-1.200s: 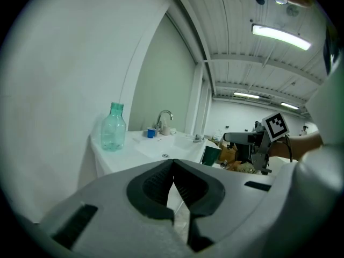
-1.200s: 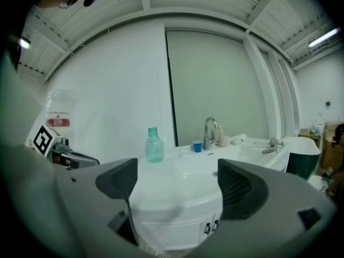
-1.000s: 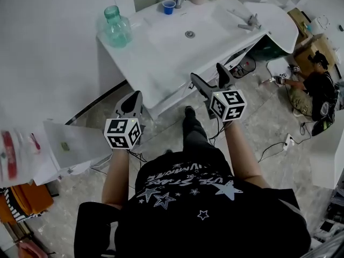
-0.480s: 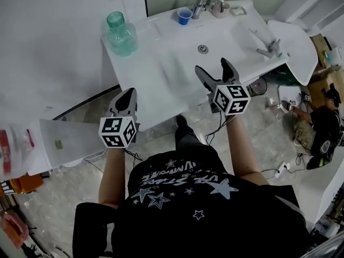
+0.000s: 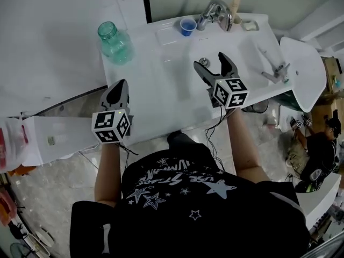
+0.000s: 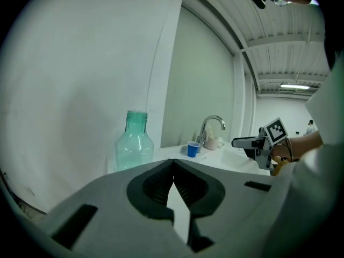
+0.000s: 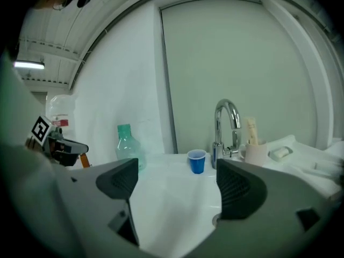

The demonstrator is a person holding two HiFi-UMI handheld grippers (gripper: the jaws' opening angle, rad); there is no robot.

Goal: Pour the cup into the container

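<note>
A small blue cup (image 5: 187,26) (image 6: 193,149) (image 7: 196,161) stands at the back of the white washbasin (image 5: 161,85), just left of the chrome tap (image 5: 215,12) (image 7: 226,128). A clear green bottle (image 5: 114,43) (image 6: 134,144) (image 7: 127,144) stands upright on the basin's far left corner. My left gripper (image 5: 115,90) (image 6: 173,163) hangs at the basin's front left edge, shut with nothing in it. My right gripper (image 5: 212,63) (image 7: 174,184) is over the bowl near the drain, open and empty, pointing at the cup.
A pale mug with a toothbrush (image 7: 253,147) and a soap dish (image 5: 249,24) sit right of the tap. A second loose tap (image 5: 275,71) lies on a white panel at the right. A white box (image 5: 59,138) stands left of the basin; cables and a seated person (image 5: 317,160) are on the floor.
The person has stepped closer to the basin. Both grippers have moved forward: the right one now hangs over the bowl, the left one reaches the basin's front edge.
</note>
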